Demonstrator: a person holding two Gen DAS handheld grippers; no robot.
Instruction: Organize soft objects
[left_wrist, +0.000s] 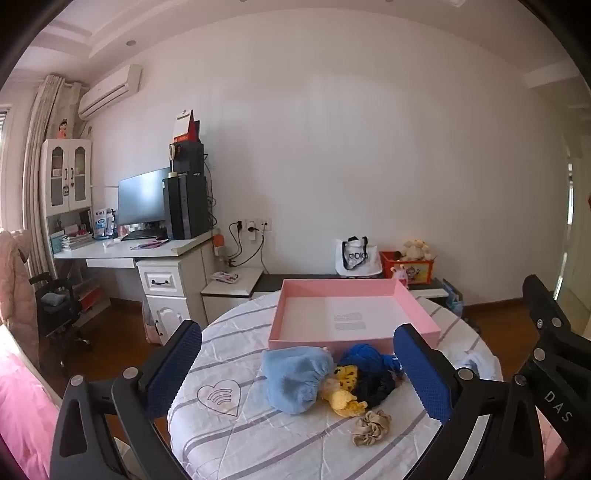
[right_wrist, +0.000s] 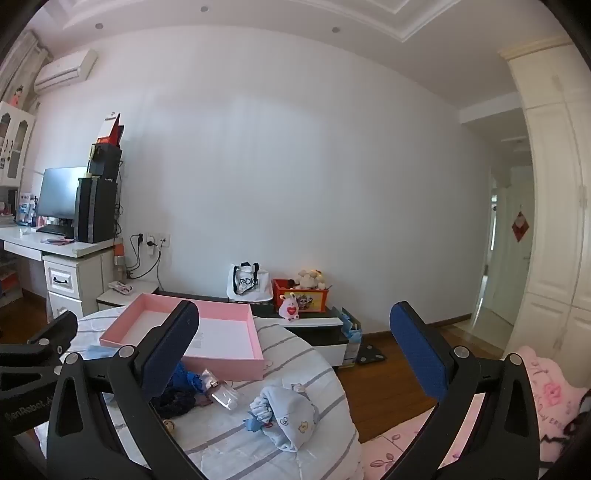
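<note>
Spread wide with nothing between its blue-padded fingers, the left gripper hovers at 6 o'clock over a round table under a white quilted cloth with grey stripes. Between those fingers, nearest first, lie a beige fabric scrunchie, a yellow knitted doll, a light blue fluffy cap at 9 o'clock of the doll and a dark blue knitted bundle at 1 o'clock of it, all touching but the scrunchie. Beyond, at 12 o'clock, sits a shallow pink cardboard tray. Equally gaping and empty, the right gripper hangs above a pale blue baby garment with small prints.
</note>
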